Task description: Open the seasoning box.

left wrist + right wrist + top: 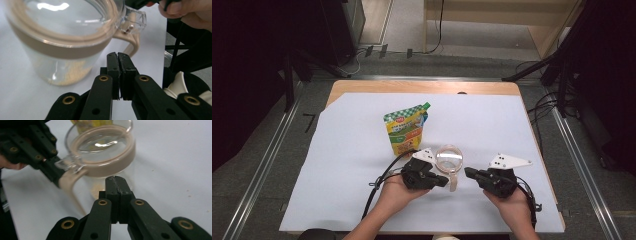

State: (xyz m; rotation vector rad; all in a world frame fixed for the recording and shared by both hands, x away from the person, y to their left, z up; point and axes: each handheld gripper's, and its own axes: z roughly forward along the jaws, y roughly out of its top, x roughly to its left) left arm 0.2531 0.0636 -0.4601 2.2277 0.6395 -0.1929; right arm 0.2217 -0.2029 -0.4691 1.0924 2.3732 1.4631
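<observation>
A clear jug (448, 158) with a beige band, a clear lid and a beige handle (453, 182) stands on the white sheet between my two grippers. A little pale powder lies at its bottom. My left gripper (445, 181) points at the handle from the left, shut with nothing between its jaws. My right gripper (467, 172) points at the jug from the right, also shut and empty. In the left gripper view the shut jaws (117, 57) sit just below the jug (60, 37) and its handle (132, 43). The right gripper view shows the shut jaws (116, 180) before the jug (107, 152), with the left gripper (37, 152) by the handle (67, 182).
A green and yellow refill pouch (405, 131) lies on the sheet just behind the jug. The white sheet (492, 125) covers a wooden table (362, 86). Cables and dark stands lie on the floor around the table.
</observation>
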